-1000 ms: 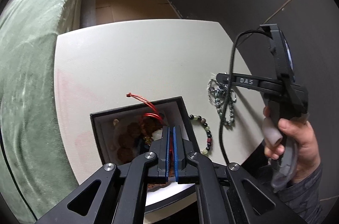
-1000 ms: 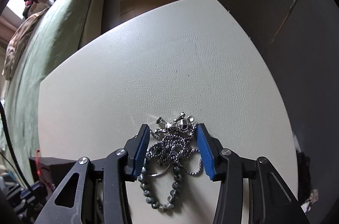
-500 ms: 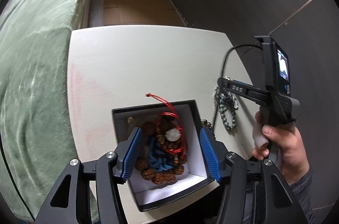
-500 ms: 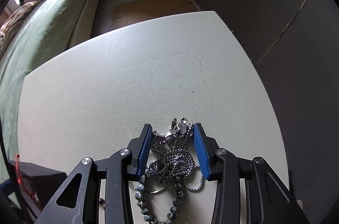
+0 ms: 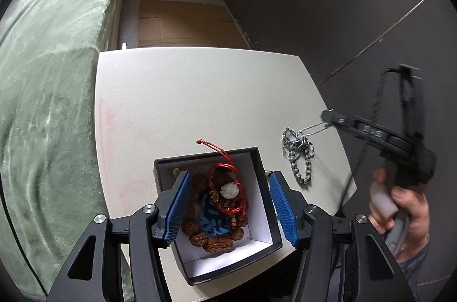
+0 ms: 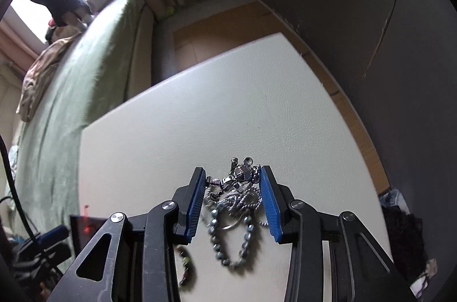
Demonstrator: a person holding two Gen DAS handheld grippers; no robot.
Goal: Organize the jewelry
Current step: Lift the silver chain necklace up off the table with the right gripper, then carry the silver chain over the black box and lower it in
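A black box (image 5: pixel 264 187) with a white lining sits at the near edge of the cream table (image 5: pixel 185 102). In it lie brown bead bracelets, blue cord and a red string bracelet with a white charm (image 5: pixel 228 189). My left gripper (image 5: pixel 228 205) is open above the box and holds nothing. My right gripper (image 6: pixel 232 200) is shut on a tangle of silver chains (image 6: pixel 237 187); a grey bead strand (image 6: pixel 231 242) hangs from it above the table. In the left wrist view the tangle (image 5: pixel 298 152) hangs from the right gripper's tip.
A dark bead bracelet (image 6: pixel 185 267) lies on the table next to the box. A green bed (image 5: pixel 48 73) runs along the table's left side. A dark wall (image 5: pixel 342 2) stands to the right.
My left gripper opened and let the red string bracelet drop into the box. My right gripper closed on the silver chain tangle and lifted it off the table.
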